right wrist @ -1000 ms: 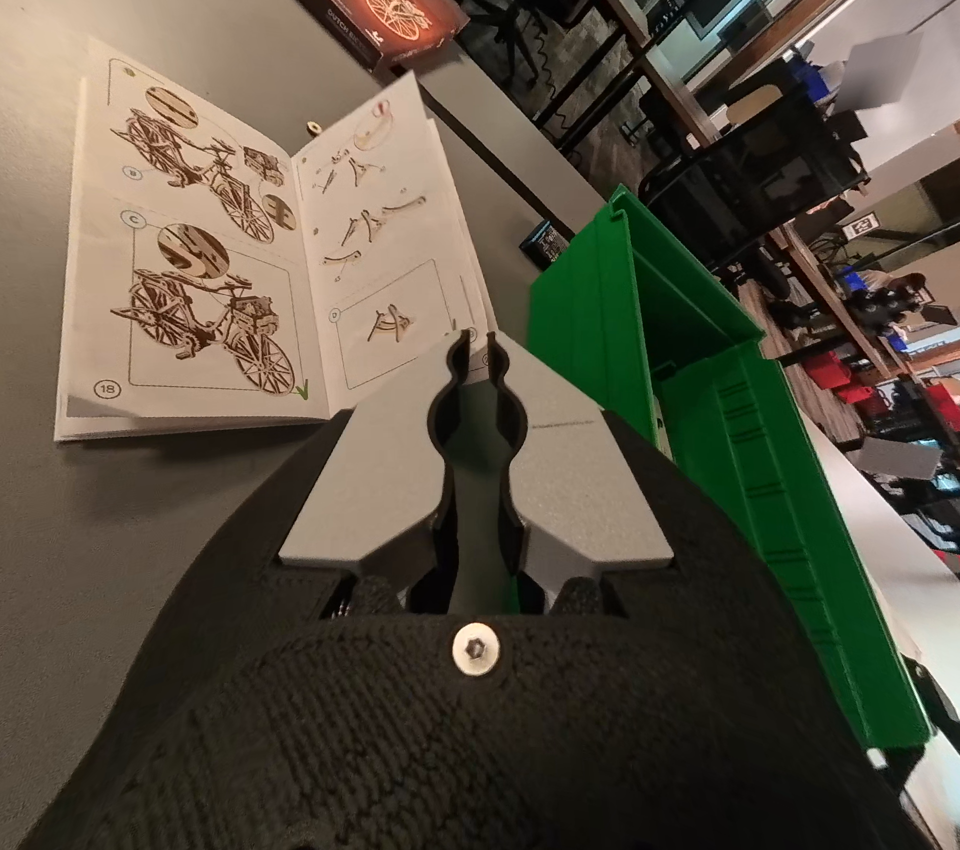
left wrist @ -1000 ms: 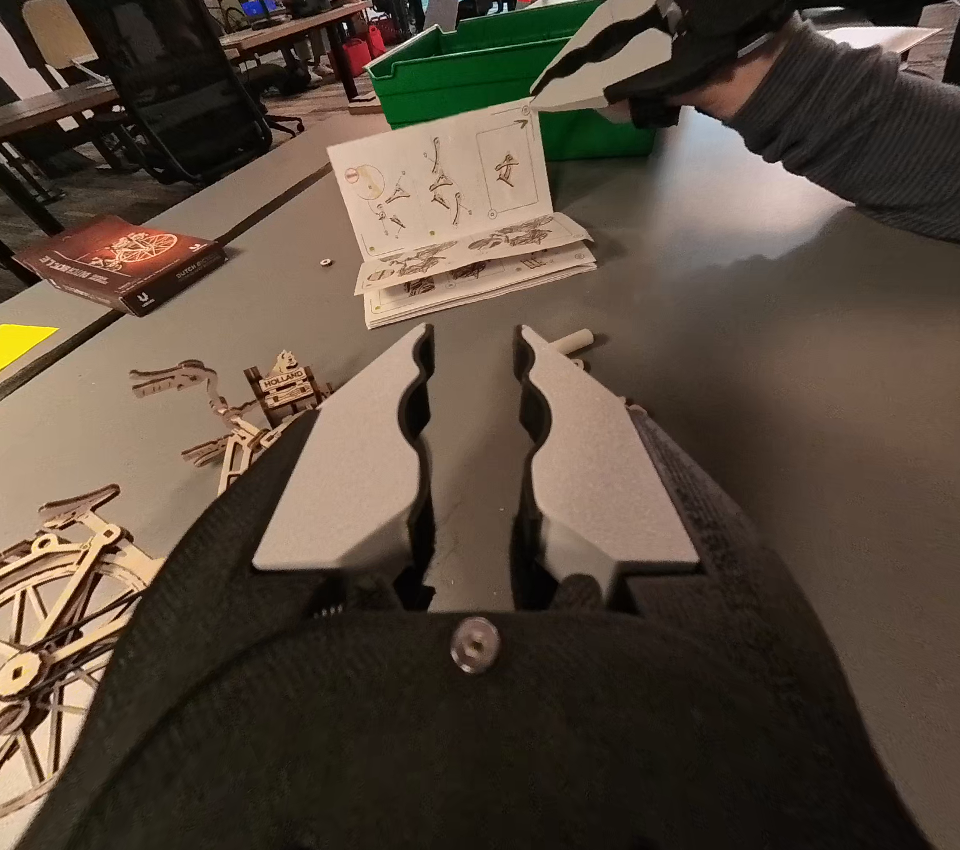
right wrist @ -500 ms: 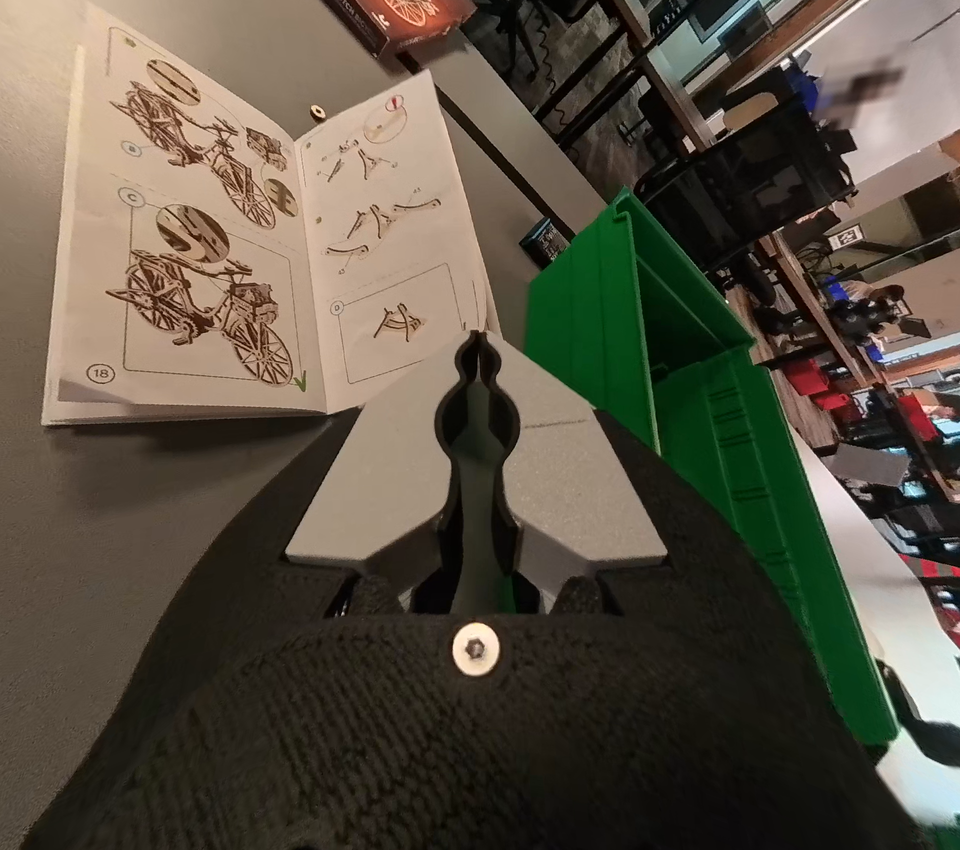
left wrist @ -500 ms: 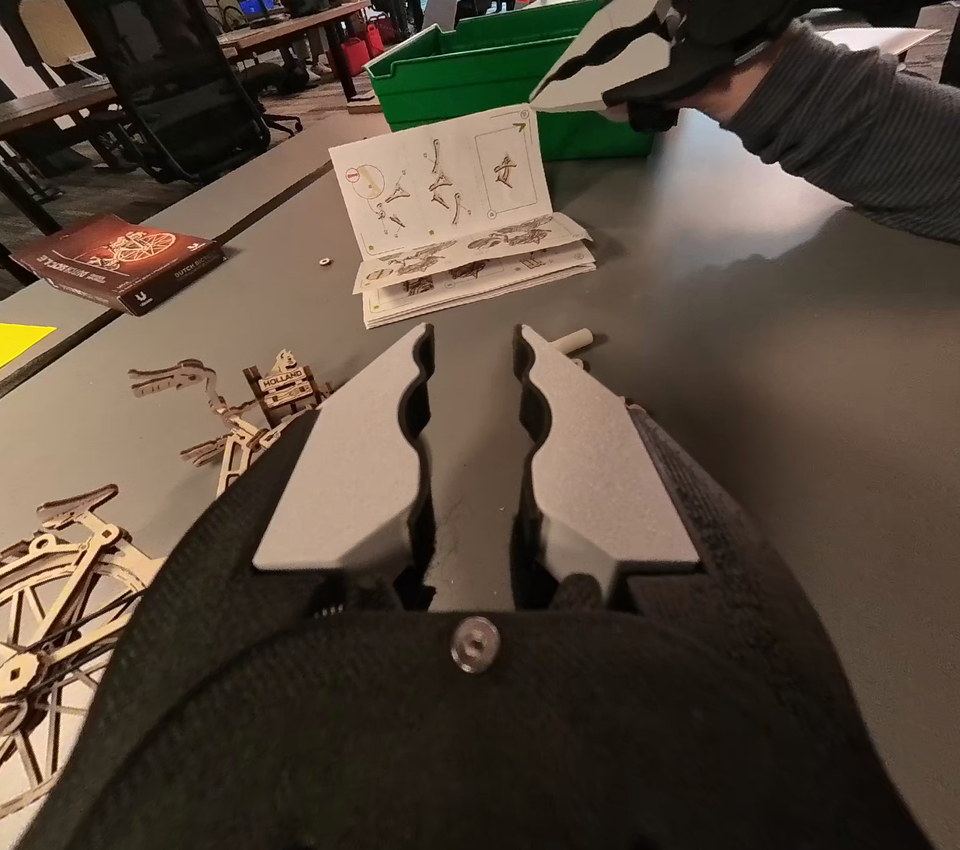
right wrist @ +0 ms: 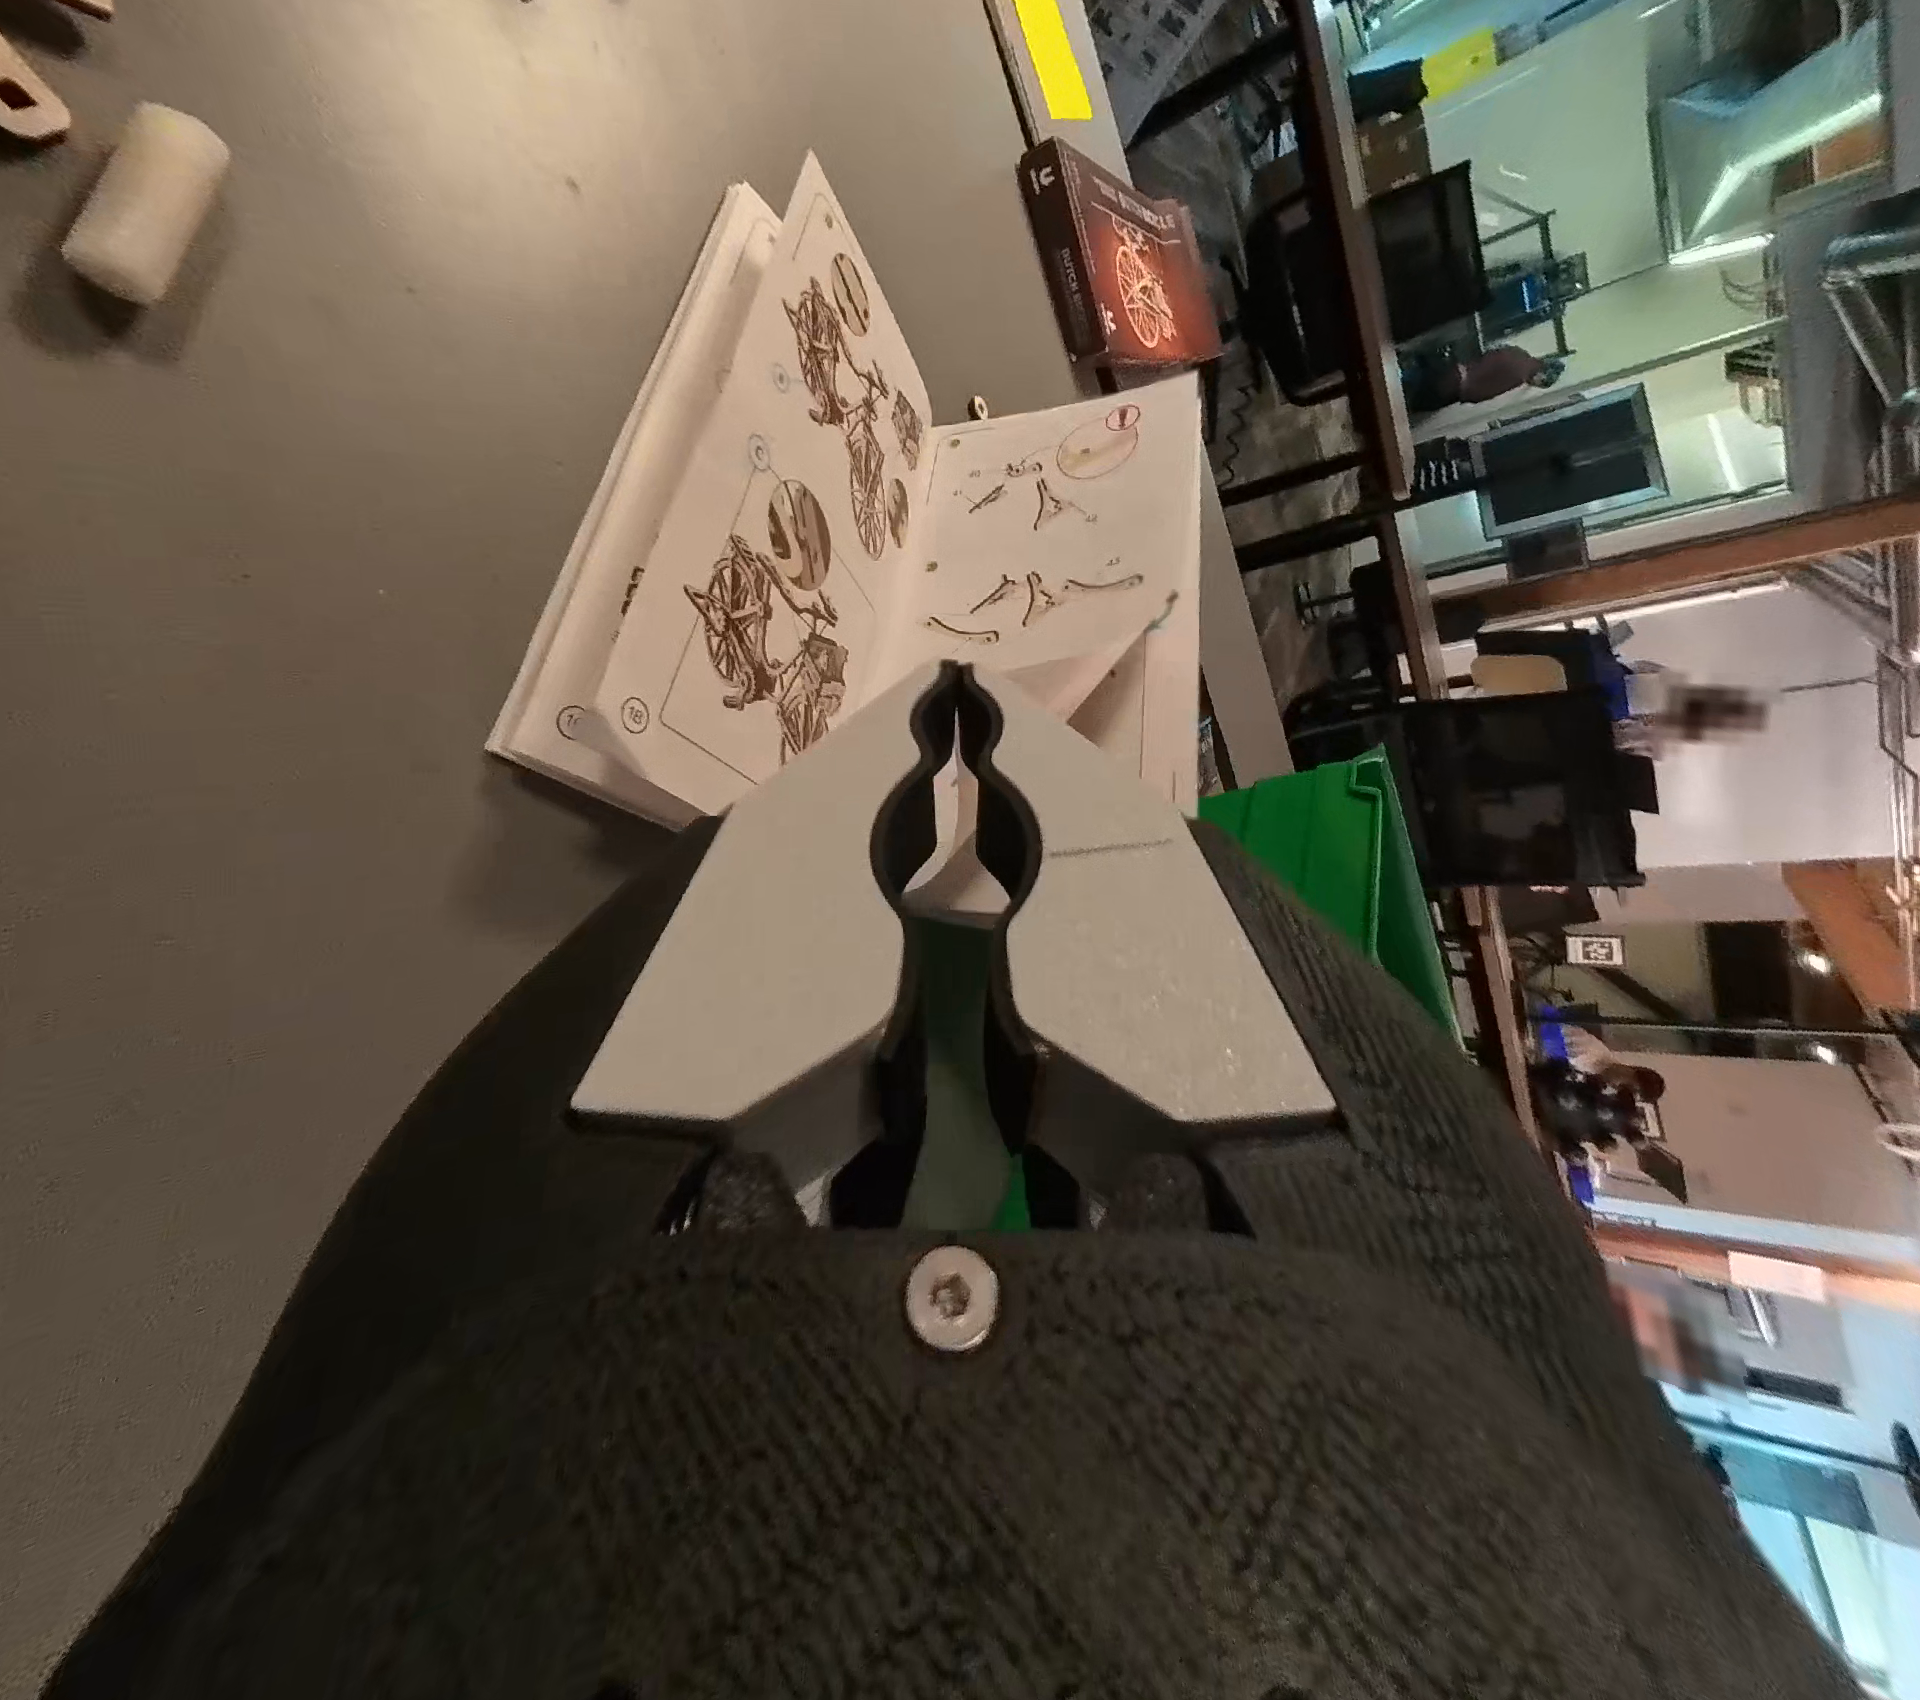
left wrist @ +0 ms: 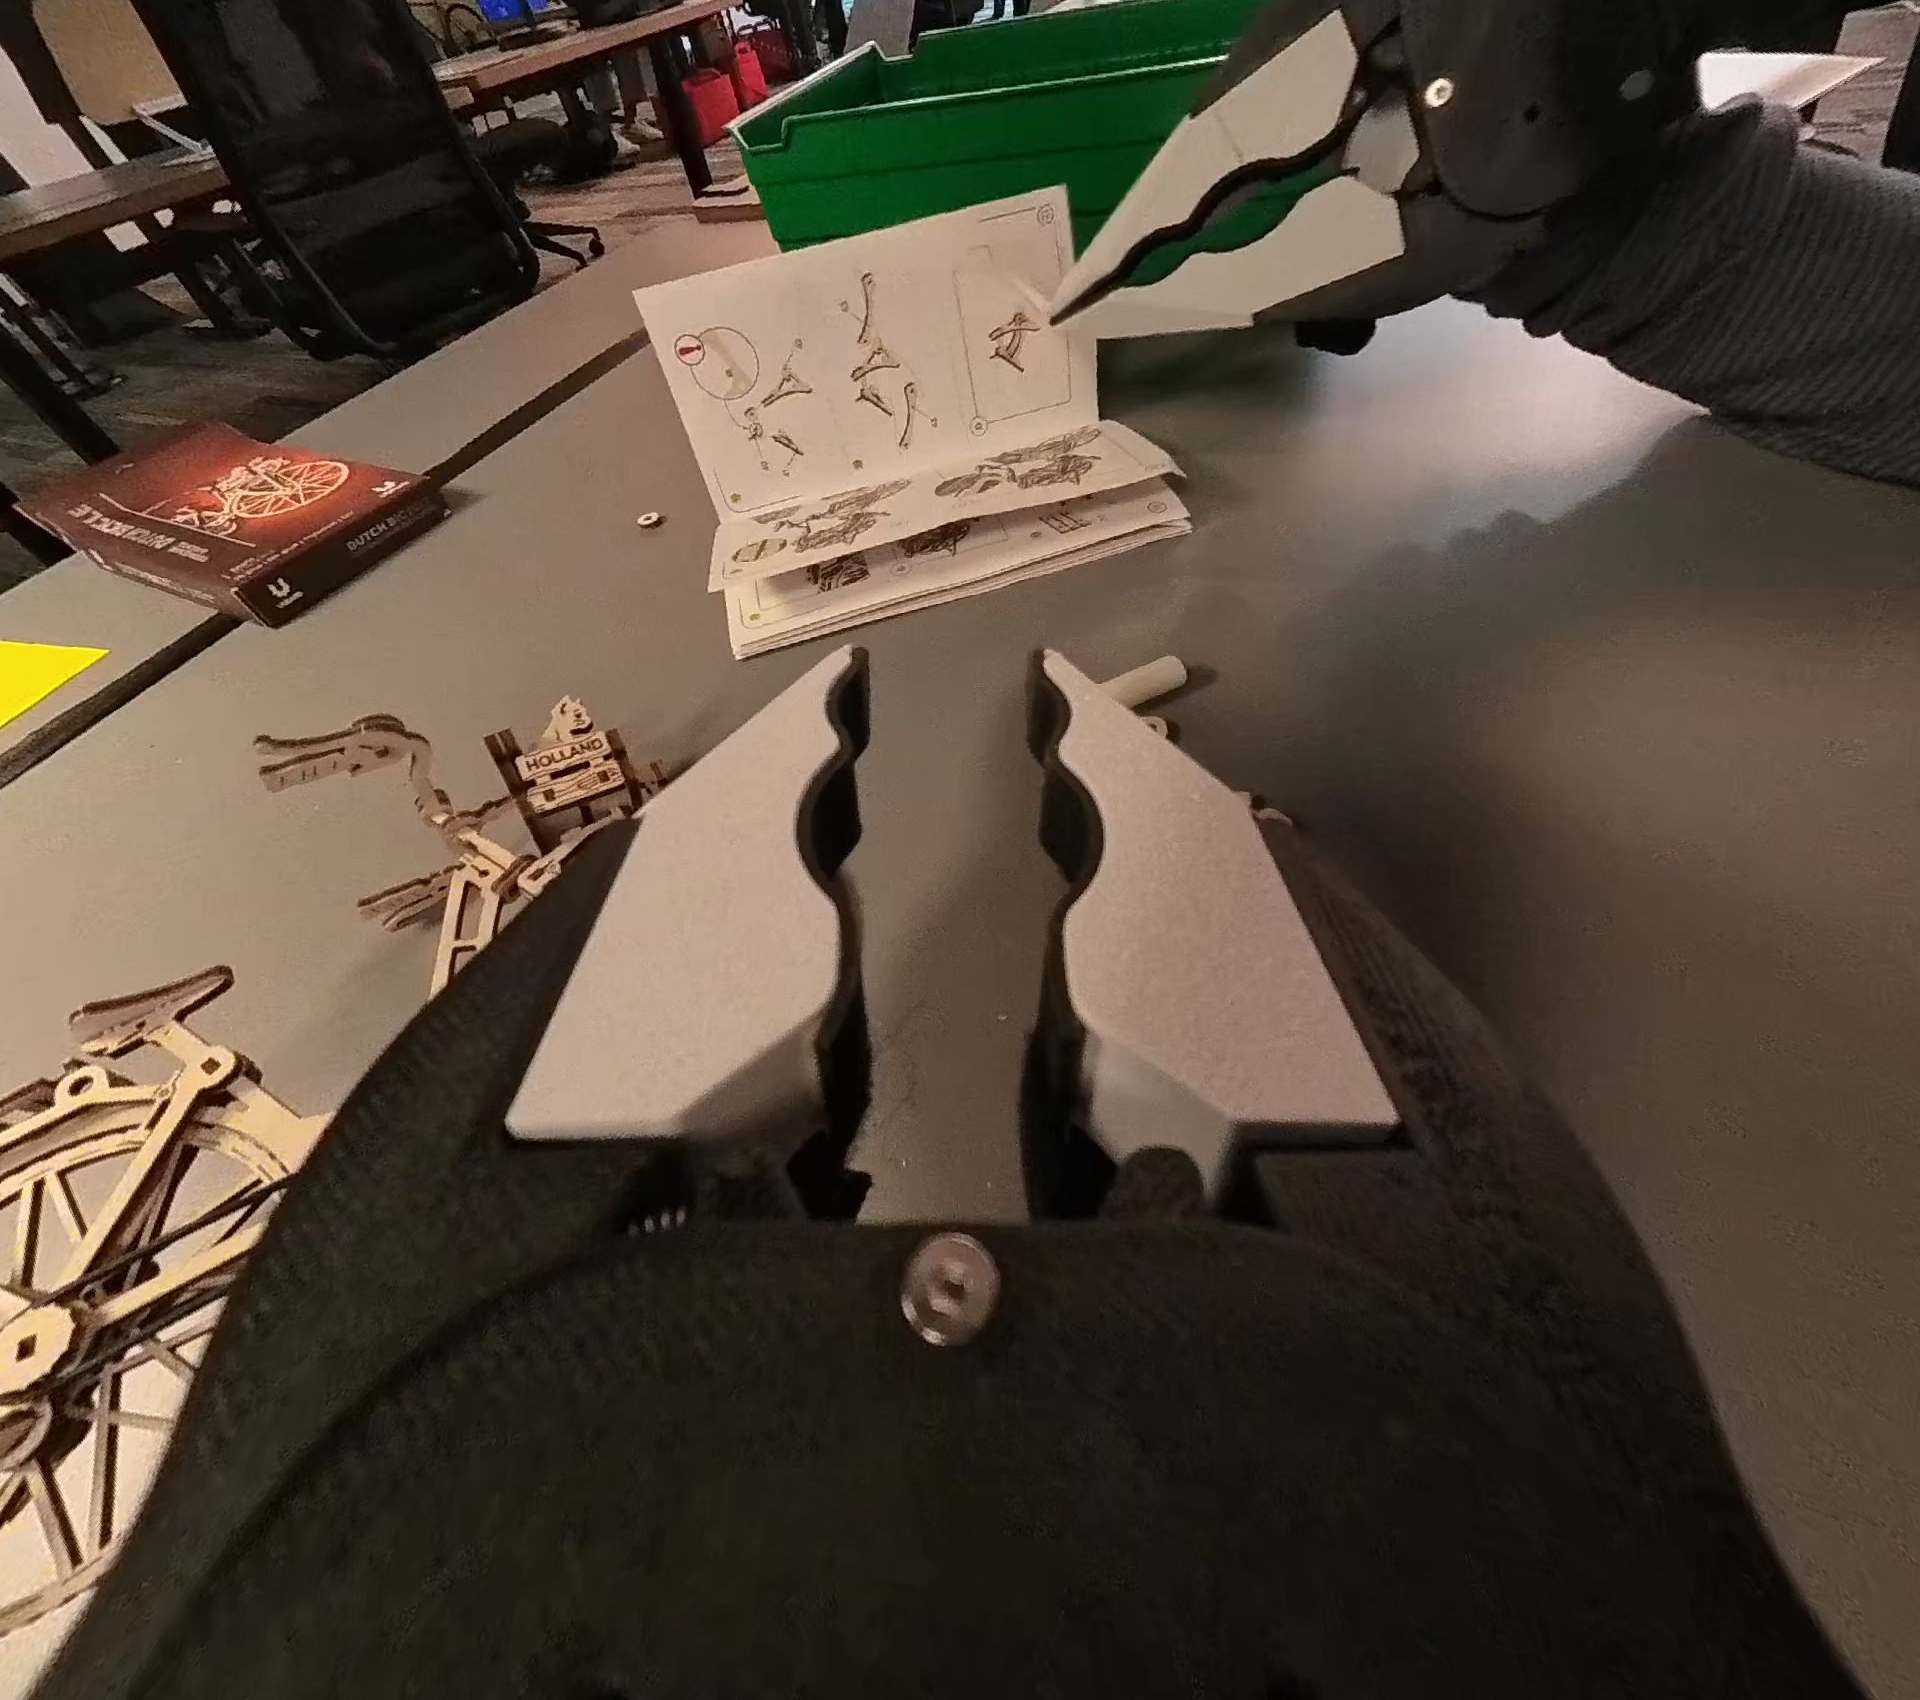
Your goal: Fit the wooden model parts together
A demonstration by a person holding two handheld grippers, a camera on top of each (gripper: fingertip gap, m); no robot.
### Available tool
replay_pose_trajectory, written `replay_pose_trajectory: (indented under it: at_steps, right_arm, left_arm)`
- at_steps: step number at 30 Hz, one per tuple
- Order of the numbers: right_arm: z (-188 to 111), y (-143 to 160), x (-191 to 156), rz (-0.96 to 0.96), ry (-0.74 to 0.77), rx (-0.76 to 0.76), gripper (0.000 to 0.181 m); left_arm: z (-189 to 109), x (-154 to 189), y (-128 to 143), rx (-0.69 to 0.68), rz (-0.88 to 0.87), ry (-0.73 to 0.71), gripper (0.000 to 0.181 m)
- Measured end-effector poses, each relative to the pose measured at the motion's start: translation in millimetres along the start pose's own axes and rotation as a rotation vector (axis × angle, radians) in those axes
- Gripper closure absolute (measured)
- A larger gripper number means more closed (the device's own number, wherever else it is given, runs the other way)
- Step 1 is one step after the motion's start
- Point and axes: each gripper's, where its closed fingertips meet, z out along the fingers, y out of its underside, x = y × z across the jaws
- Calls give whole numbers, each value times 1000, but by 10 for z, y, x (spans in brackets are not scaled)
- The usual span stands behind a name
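Fingers of the right gripper [right wrist: 954, 676] are pressed together at the tips, pinching the free corner of a raised page of the instruction booklet [left wrist: 914, 445]; in the left wrist view that gripper [left wrist: 1060, 310] reaches in from two o'clock, and the page stands upright while the other pages lie flat on the grey table [left wrist: 1507, 715]. Fingers of the left gripper [left wrist: 948, 674] are spread, with bare table showing between them and nothing held.

Wooden model parts lie at nine o'clock of the left gripper: a small handlebar and crate assembly [left wrist: 499, 798] just beside its left finger, and a wheeled bicycle frame [left wrist: 114, 1162] at eight o'clock, partly hidden behind the gripper body. A short pale cylinder [left wrist: 1143, 679] lies on the table at one o'clock of the fingertips, between them and the booklet; the right wrist view shows it [right wrist: 145, 216] at ten o'clock.

Outward, a tiny wooden ring [left wrist: 649, 521] sits at nine o'clock of the booklet, with a dark kit box [left wrist: 239, 518] farther that way. A green bin [left wrist: 997, 123] stands just behind the booklet at twelve o'clock.
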Motion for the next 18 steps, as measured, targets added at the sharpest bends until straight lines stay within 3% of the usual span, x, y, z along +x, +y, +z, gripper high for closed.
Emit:
replay_pose_trajectory:
  at_steps: [6,13,18]
  right_arm:
    - [-9,-70,-71,5,-43,46,181]
    - [-39,-273,-463,111,-325,166,181]
    - [-44,-272,-489,149,-360,182,181]
  left_arm:
    - [50,73,-66,28,-66,50,152]
    - [113,174,-121,26,-42,82,152]
    - [387,190,-612,97,15,132,154]
